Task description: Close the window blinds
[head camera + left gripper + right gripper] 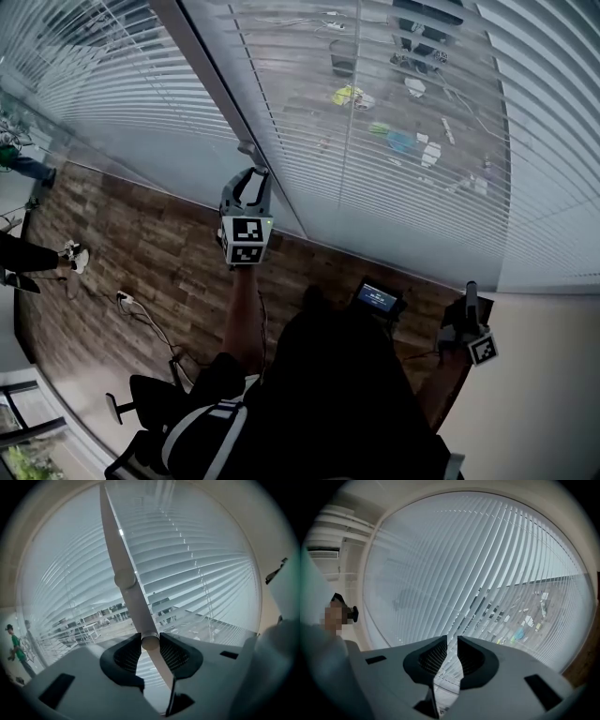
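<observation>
White slatted blinds (525,112) cover the window, and their slats are tilted so the ground outside shows through them. A pale tilt wand (125,581) hangs in front of the blinds (201,564). My left gripper (150,643) is shut on the wand's rounded lower end, which sits between the pads. In the head view the left gripper (251,176) is raised to the gap between two blind panels. My right gripper (471,292) is held low at the right, near the wall. In its own view the right gripper (452,641) faces the blinds (487,559), its jaws nearly together and empty.
A narrow strip (225,84) runs between the two blind panels. A wood-patterned surface (159,272) lies below the window. A beige wall (553,375) stands at the right. A small lit device (379,298) sits near my body. A person (16,646) stands outside, far left.
</observation>
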Available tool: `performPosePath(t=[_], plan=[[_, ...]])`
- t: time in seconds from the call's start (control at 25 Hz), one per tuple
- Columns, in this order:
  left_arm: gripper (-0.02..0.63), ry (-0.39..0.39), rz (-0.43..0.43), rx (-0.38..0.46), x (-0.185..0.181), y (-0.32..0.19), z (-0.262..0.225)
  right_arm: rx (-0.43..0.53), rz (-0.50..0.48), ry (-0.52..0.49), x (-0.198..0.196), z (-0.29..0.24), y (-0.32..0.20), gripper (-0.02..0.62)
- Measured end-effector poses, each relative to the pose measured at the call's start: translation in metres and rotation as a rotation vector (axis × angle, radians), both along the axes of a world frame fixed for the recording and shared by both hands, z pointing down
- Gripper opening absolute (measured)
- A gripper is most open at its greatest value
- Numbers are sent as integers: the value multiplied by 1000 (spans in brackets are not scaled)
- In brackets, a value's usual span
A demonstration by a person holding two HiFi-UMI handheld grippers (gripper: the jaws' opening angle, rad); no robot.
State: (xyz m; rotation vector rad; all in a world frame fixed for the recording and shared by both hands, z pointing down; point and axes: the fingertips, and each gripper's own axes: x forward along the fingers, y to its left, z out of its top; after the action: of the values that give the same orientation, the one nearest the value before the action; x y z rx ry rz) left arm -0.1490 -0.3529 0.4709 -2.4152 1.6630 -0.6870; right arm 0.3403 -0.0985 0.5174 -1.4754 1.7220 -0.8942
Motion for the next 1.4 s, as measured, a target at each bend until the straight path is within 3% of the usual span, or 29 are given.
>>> performPosePath(t=[0.24,0.48,0.72,0.96,1.08,1.12,1.2,1.4], plan=[[129,152,-14,-70,-1,0,0,-2,3,-1,-1,2,2,69],[127,516,-19,-197,-7,-2,-1,-9,-3,3,-1,4,0,71],[127,985,17,-304,-14,-4,0,-11,-16,6,-4,0,-3,71],[129,1255,67,-354,-13,-6,-1,-7,-26,2,-7,-4,-9,69],[132,1363,107,-341,-11,-5,-5,-9,-26,18,-7,-5,-9,70],[142,1340,115,-321,-11,-5,-7,-12,-23,15,-7,-5,-9,69],[189,1165,110,-255,-12,-3,-7,-18,-15,11,-6,-3,-8,71],[201,354,35,-71,-6,0,-3,-25,0,31,1,2,-3,71]])
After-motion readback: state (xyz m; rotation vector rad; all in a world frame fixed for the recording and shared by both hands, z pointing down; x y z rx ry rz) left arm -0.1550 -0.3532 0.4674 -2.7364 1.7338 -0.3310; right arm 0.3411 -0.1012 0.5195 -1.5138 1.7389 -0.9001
